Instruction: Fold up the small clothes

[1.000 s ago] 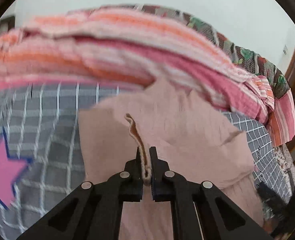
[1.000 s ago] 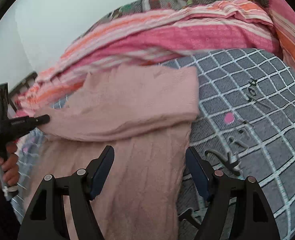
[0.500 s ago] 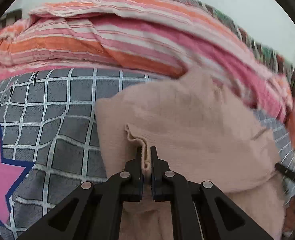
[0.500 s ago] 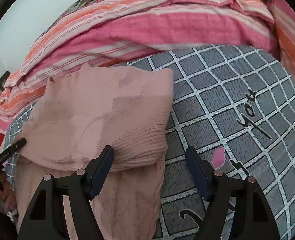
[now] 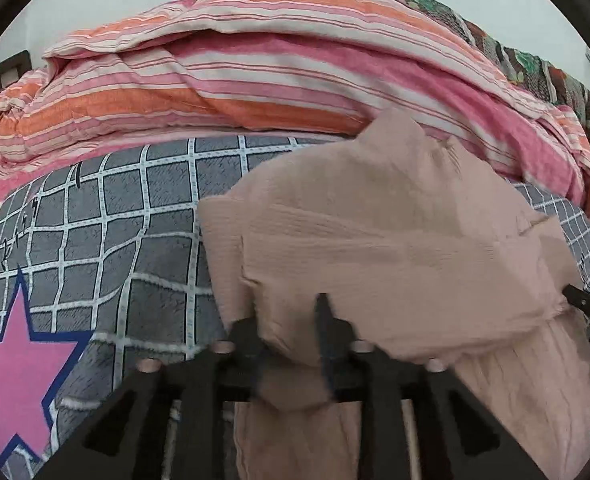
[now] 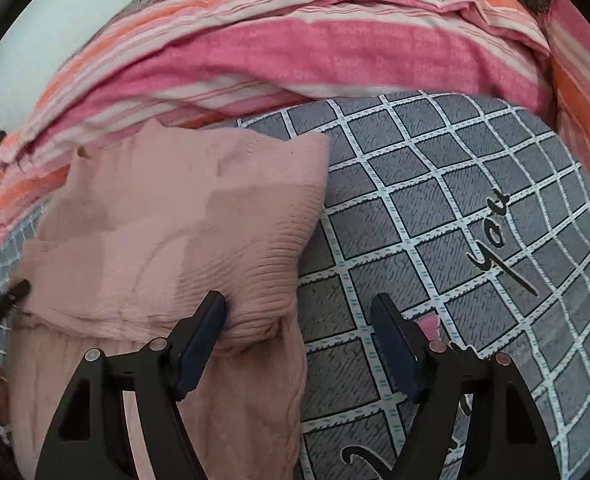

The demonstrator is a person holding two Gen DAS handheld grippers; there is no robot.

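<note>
A pale pink garment [image 5: 395, 248] lies on the grey checked blanket [image 5: 127, 216], its upper part folded down over its lower part. My left gripper [image 5: 287, 332] is open, its jaws a little apart around the near-left fold of the cloth. In the right wrist view the same garment [image 6: 183, 232] fills the left half. My right gripper [image 6: 299, 320] is open wide, its left finger [image 6: 203, 332] touching the garment's right fold, its right finger [image 6: 391, 340] over the blanket. The right gripper's tip [image 5: 587, 304] shows at the left view's right edge; the left gripper's tip [image 6: 11, 300] shows at the right view's left edge.
A pink and orange striped quilt [image 5: 255, 64] is bunched along the far side of the blanket, also in the right wrist view [image 6: 295, 48]. A pink star [image 5: 19, 372] is printed on the blanket at the near left. Black lettering [image 6: 495, 236] marks the blanket [image 6: 475, 184] at the right.
My left gripper, shut on the garment's edge before, has opened and let the fold drop. The folded part has come down onto the lower part. My right gripper moved closer to the fold.
</note>
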